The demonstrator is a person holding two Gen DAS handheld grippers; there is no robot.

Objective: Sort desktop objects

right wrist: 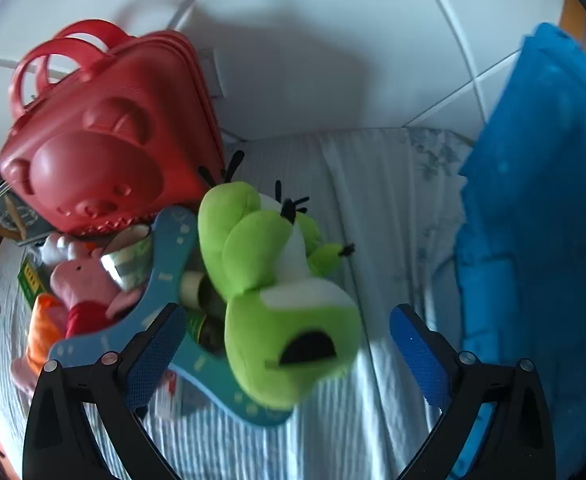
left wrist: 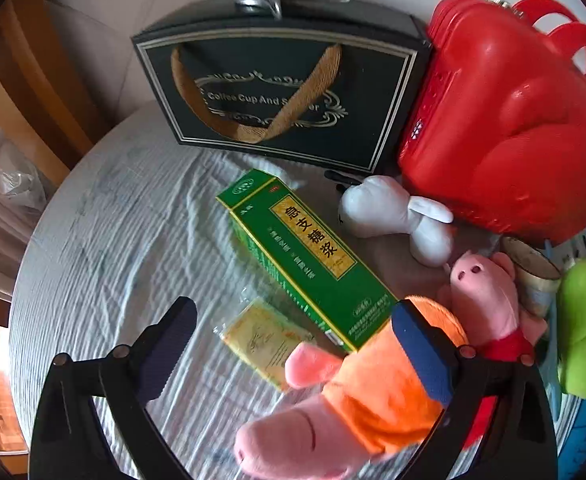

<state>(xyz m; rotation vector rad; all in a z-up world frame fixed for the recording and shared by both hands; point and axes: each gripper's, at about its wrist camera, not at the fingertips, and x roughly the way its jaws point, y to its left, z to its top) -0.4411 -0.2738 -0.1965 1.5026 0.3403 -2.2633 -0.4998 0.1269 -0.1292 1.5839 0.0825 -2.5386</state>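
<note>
**Left wrist view: open jaws over scattered desktop objects**

The left gripper (left wrist: pixel 293 360) stands wide open, the orange-clad pig toy (left wrist: pixel 357 392) lying between its fingers, against the right one. Beyond lie the green medicine box (left wrist: pixel 305 256), then the black gift bag (left wrist: pixel 281 92) beside the red case (left wrist: pixel 509 120). In the right wrist view, the right gripper (right wrist: pixel 289 356) stands wide open around the green plush (right wrist: pixel 277 280).

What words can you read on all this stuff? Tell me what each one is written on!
"Coffee Cup And S...or" on the black gift box; its strap hides the middle letters.
"急支糖浆" on the yellow panel of the green box.
The green box's small white print and its logos are too small to read.
The yellow packet has print that is too blurred to read.
The blue ruler has marks that are too blurred to read.
</note>
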